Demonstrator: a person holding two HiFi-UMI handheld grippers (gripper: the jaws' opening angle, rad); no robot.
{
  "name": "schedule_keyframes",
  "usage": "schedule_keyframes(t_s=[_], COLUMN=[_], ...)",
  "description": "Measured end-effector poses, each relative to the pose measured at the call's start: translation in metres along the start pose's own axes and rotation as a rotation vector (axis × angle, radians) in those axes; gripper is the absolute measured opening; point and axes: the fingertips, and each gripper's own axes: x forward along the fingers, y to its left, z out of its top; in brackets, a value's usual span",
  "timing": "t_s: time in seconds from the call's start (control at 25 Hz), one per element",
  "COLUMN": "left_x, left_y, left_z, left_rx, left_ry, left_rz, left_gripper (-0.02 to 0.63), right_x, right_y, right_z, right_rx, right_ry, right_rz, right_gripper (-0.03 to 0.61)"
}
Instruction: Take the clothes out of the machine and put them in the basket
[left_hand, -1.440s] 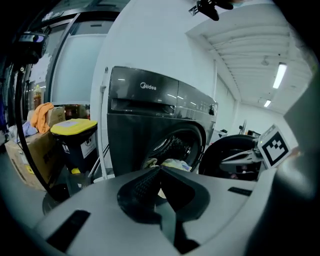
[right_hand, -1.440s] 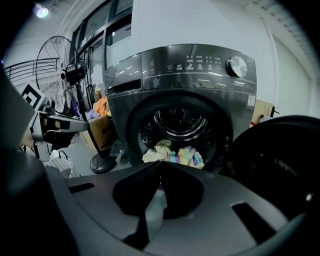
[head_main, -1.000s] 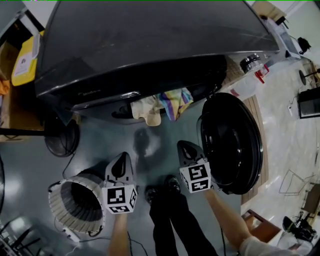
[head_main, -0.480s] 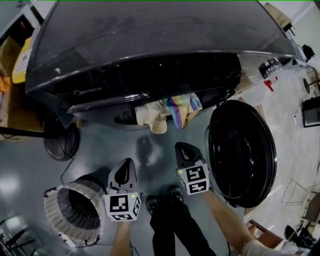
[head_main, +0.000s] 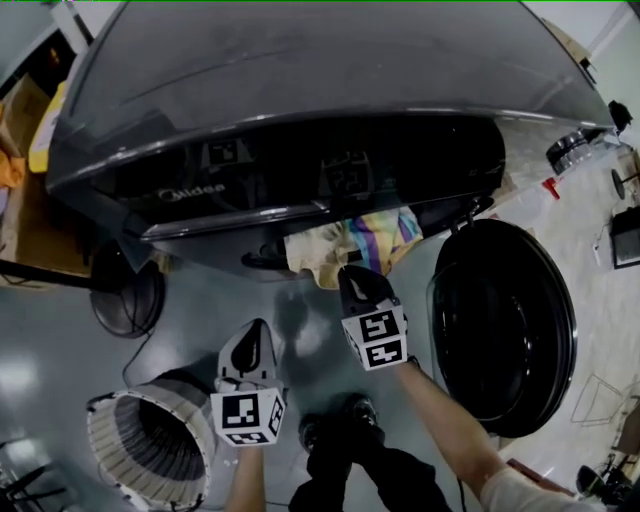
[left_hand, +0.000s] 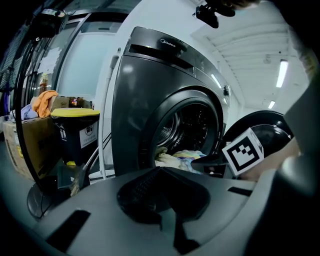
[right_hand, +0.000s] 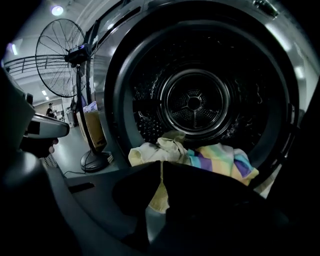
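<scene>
The washing machine (head_main: 300, 120) stands with its door (head_main: 500, 320) swung open to the right. The clothes are still in its mouth: a cream cloth (head_main: 315, 255) and a rainbow-striped cloth (head_main: 378, 238) spill over the lip of the drum, bunched against each other. The right claw (head_main: 352, 275) is right at their hanging edge, with its jaws pressed together and nothing in them. I can't tell whether the tips touch the fabric. The left claw (head_main: 256, 330) is nearer to me and lower. It is also pressed together and empty, just beside the white laundry basket (head_main: 105, 440) on the floor to the near left.

The first worry, to my eye, is the shut right claw. If it goes in like that, it will only poke the cloth back into the drum, so it has to spread before it reaches the fabric.

Next, the two cloths lie tangled. A pull on the striped one could drag the cream one off the lip and onto the floor.

The basket sits well apart from the drum opening. A long piece pinched by one corner may trail along the floor or catch on the door rim on the way over. It could also drape over the basket's edge rather than land inside.

The person's right arm is close to the open door, so a wide swing could knock it.
</scene>
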Motion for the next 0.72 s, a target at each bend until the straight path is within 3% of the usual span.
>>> schedule_keyframes(t_s=[0.16,0.24,0.36,0.48,0.72], left_x=[0.013,0.019,0.024,0.027,0.033], left_y=[0.014,0.020,0.031,0.043,0.052], left_z=[-0.002,-0.005,-0.011,-0.018,-0.025], left_rx=[0.017,0.025,0.031,0.029,0.036], left_ry=[-0.027,-0.038,-0.045,-0.045,-0.060], left_rz=[0.011,0.009,0.021,0.036,0.044], left_gripper=[0.018,0.018,0.018,0.018,0.018], right_x=[0.036,0.055,0.079,0.101,0.126], right_y=[-0.001,0.001,0.000,-0.007,-0.011], right_z=[0.006,0.009,0.014,0.010,-0.017], right_rx=[0.017,0.042,0.068,0.134,0.205], right_ry=[-0.013,-0.032,-0.060,-0.051,-0.004], right_rz=[0.022,0.046,0.040,0.013,-0.025], right_gripper=[0.042,0.228,0.353,0.396,0.411])
